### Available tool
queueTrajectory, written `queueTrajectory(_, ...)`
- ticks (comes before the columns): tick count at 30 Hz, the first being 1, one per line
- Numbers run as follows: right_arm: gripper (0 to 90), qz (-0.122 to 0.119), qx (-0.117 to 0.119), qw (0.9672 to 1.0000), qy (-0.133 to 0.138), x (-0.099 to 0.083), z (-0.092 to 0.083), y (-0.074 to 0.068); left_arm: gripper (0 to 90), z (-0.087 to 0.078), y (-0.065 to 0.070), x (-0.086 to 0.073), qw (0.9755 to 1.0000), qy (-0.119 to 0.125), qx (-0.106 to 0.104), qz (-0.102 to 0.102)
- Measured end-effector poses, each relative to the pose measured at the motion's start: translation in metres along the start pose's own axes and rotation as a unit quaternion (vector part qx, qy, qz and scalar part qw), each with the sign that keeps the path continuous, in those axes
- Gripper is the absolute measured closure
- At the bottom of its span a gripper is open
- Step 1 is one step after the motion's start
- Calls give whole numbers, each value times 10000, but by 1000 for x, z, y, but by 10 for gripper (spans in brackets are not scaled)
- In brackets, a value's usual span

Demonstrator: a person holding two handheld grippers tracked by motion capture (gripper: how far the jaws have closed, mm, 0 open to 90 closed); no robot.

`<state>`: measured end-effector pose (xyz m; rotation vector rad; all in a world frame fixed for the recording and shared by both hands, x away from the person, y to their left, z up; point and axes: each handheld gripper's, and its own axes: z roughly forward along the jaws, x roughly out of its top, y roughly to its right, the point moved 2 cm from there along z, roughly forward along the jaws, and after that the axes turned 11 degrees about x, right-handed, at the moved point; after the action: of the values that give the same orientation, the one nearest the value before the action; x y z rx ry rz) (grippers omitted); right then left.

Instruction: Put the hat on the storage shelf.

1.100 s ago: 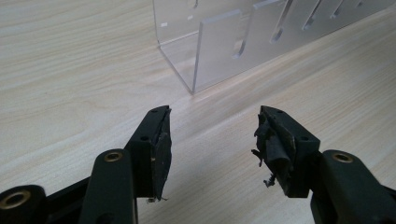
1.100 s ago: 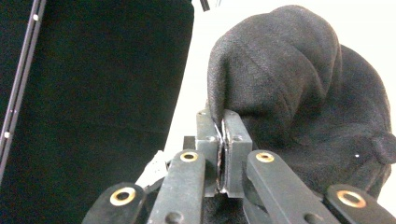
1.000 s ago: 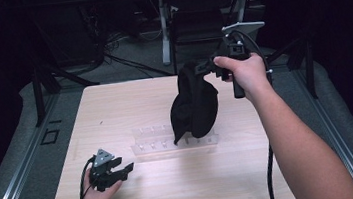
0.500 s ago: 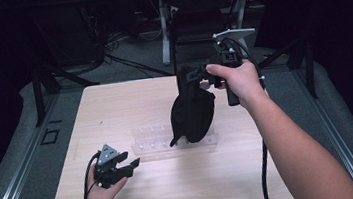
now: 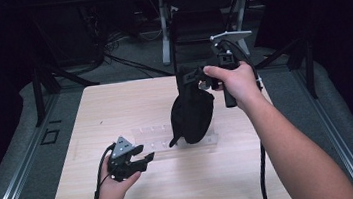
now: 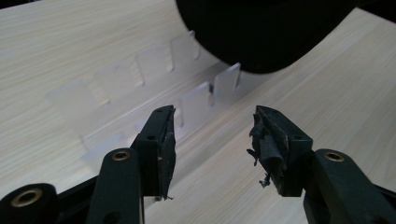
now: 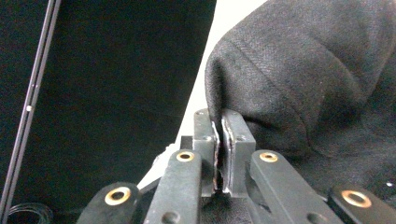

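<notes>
Held up over the far right part of the wooden table [image 5: 115, 106] by the right gripper [image 5: 193, 75]: a black cloth cap [image 5: 192, 114], hanging limp with its lower edge down at a clear plastic rack [image 5: 155, 138]. Seen in the right gripper view clamped tight on a fold of the cap's cloth [image 7: 299, 79], jaws pressed together with only the thin edge of fabric between them. Gripped from the near side by the person's right hand [image 5: 235, 80], forearm stretching in from the bottom right.

Low at the near left, in the person's left hand [image 5: 116, 184], the left gripper [image 5: 141, 160], pointing towards the rack and the cap. Jaws apart with nothing between them, having just been closing a little; worn, frayed pads [image 6: 264, 142] visible in the left gripper view. Beyond them, the rack [image 6: 140, 93] lying across the table with its row of upright tabs, and the dark underside of the cap [image 6: 261, 28] hanging over its far end.
</notes>
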<state>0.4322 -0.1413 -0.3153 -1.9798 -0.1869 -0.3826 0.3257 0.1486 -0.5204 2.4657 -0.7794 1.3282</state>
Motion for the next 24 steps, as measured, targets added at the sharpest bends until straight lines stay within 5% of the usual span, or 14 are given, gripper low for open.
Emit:
queueTrajectory(14, 847, -3, 53, 10000, 48, 0, 1, 1, 535, 11, 40, 31, 9986, 223, -344, 324)
queueTrajectory(20, 844, 14, 155, 9999, 72, 0, 4, 1, 580, 19, 52, 36, 9980, 221, -300, 512)
queueTrajectory(24, 842, 7, 164, 9999, 55, 0, 4, 1, 722, 24, 55, 36, 9975, 192, -116, 669)
